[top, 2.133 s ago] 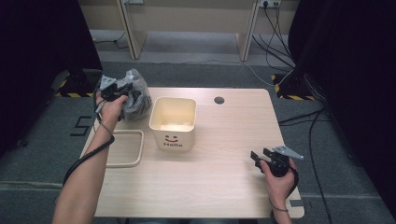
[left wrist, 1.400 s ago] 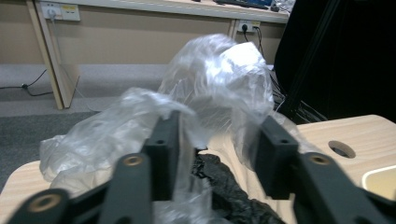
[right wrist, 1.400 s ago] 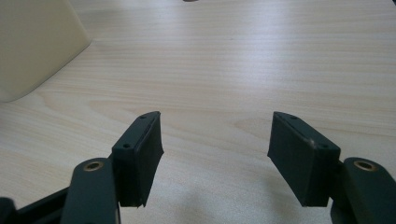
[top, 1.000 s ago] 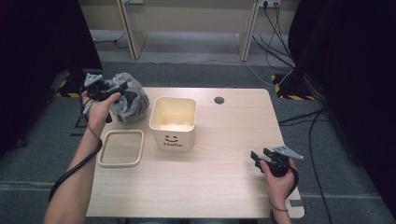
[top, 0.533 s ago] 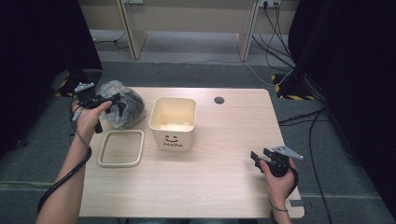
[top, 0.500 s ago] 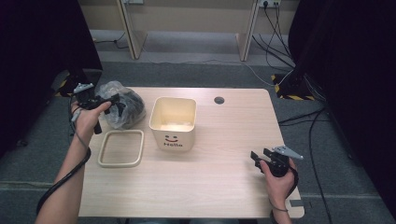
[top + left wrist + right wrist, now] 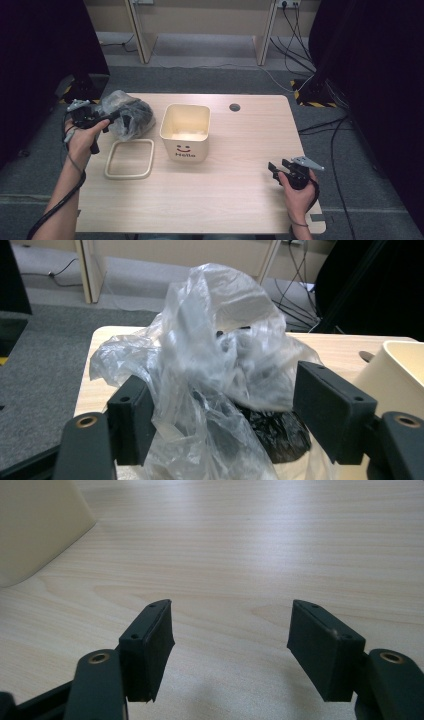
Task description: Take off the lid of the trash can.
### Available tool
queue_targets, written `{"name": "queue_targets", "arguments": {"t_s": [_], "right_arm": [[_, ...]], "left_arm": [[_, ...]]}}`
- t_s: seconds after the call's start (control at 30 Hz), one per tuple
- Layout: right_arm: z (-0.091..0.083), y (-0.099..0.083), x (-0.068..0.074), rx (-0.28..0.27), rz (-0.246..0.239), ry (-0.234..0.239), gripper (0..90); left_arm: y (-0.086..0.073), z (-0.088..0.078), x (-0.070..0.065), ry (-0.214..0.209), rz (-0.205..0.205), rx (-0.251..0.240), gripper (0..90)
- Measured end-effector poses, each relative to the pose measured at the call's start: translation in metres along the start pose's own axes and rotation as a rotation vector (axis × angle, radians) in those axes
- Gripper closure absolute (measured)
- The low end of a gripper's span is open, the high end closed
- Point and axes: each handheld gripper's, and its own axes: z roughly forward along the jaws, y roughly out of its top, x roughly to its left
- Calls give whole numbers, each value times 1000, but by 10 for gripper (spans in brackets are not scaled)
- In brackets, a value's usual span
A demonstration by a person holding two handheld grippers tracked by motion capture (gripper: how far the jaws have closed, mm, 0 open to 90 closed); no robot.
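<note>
High view: left tongs (image 7: 114, 116) just spreading around bag (image 7: 129, 116) at table edge (image 7: 95, 150); right tongs (image 7: 274, 168) spread.

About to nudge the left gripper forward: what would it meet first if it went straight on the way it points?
The plastic bag. It already sits between the left gripper's open fingers, which have just been opening; whether it touches them is unclear. The bin lies off to one side.
</note>
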Motion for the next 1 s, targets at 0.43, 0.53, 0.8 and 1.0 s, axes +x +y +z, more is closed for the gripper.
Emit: {"name": "queue_targets", "arguments": {"t_s": [0.43, 0.53, 0.8, 1.0], "right_arm": [[0, 0, 0, 2, -1, -1, 345], [0, 0, 0, 0, 1, -1, 345], [0, 0, 0, 4, 4, -1, 345], [0, 0, 0, 6, 4, -1, 345]], "left_arm": [[-10, -21, -1, -67, 49, 19, 221], [-9, -26, 0, -53, 55, 15, 216], [-9, -40, 1, -57, 78, 9, 205], [-13, -51, 0, -60, 93, 13, 204]]}}
